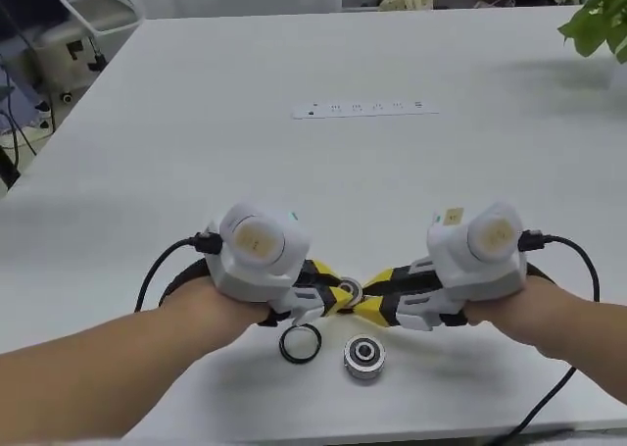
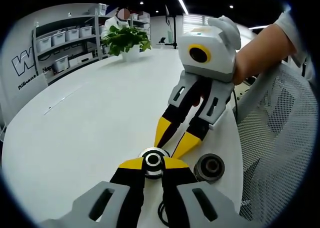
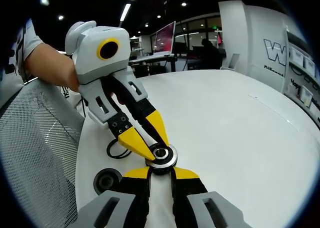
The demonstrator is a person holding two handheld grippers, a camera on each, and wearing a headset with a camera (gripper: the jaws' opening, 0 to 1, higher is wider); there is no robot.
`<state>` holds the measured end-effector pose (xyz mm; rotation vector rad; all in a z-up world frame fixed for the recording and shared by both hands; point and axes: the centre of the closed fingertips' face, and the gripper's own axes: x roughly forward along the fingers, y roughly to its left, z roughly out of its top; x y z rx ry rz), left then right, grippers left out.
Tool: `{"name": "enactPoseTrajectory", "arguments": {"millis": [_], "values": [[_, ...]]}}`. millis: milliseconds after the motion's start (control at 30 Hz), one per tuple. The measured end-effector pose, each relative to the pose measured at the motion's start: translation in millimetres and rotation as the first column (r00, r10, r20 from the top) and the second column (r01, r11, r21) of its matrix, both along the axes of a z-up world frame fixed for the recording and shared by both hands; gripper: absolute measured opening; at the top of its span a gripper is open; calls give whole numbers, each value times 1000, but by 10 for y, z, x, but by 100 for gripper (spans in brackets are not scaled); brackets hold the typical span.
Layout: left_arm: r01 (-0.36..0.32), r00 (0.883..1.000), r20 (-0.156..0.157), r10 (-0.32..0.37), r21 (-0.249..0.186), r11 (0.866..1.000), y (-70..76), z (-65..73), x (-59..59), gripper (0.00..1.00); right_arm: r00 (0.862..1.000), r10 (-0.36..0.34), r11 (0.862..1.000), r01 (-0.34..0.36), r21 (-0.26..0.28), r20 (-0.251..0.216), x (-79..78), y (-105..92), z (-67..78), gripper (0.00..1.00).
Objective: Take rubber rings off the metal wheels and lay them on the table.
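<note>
A small metal wheel point(image 1: 350, 290) with a black rubber ring around it is held just above the table between both grippers. My left gripper point(image 2: 153, 165) is shut on the wheel point(image 2: 152, 160), a yellow tip on each side. From the opposite side, my right gripper point(image 3: 161, 173) has its tips closed to a narrow gap on the black rim of the wheel point(image 3: 163, 157). A loose rubber ring point(image 1: 300, 343) lies flat on the table below the left gripper point(image 1: 337, 295). Next to it stands a bare metal wheel point(image 1: 364, 357), under the right gripper point(image 1: 365, 298).
The white table point(image 1: 323, 172) stretches far ahead; its near edge runs just behind the bare wheel. A white power strip point(image 1: 364, 108) lies mid-table. A green plant point(image 1: 596, 15) stands at the far right corner. A mesh chair point(image 2: 280, 138) is beside the table.
</note>
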<state>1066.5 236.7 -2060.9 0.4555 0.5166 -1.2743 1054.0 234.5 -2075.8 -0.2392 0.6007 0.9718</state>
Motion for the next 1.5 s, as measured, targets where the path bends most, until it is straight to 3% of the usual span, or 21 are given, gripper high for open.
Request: {"name": "enactPoseTrajectory", "arguments": {"millis": [100, 133, 167, 200, 500, 967, 1167, 1367, 1500], "values": [[0, 1000, 0, 0, 0, 1000, -1, 1, -1, 7, 1000, 0, 1000, 0, 1, -4, -1, -3, -1, 12], [0, 1000, 0, 0, 0, 1000, -1, 1, -1, 7, 1000, 0, 1000, 0, 0, -6, -1, -6, -3, 8], [0, 1000, 0, 0, 0, 1000, -1, 1, 0, 7, 1000, 18, 999, -19, -46, -18, -32, -61, -55, 5], [0, 1000, 0, 0, 0, 1000, -1, 1, 0, 7, 1000, 1, 1000, -1, -12, -12, -7, -26, -27, 3], [-2, 1000, 1, 2, 1, 1000, -1, 2, 1, 7, 999, -15, 1000, 15, -9, -34, -6, -42, -31, 0], [-3, 1000, 5, 3, 4, 1000, -2, -3, 3, 7, 987, -90, 992, 101, 76, -129, 4, -104, 12, 0], [-5, 1000, 5, 5, 8, 1000, 0, -5, -1, 7, 981, -137, 981, 153, 116, -137, 71, -114, 66, 0], [-6, 1000, 9, 6, 16, 1000, 0, -6, -5, 7, 982, -142, 982, 156, 107, -128, 67, -107, 61, 0], [-9, 1000, 11, 9, 17, 1000, 2, -3, -10, 7, 981, -142, 978, 160, 133, -131, 66, -92, 112, 0]]}}
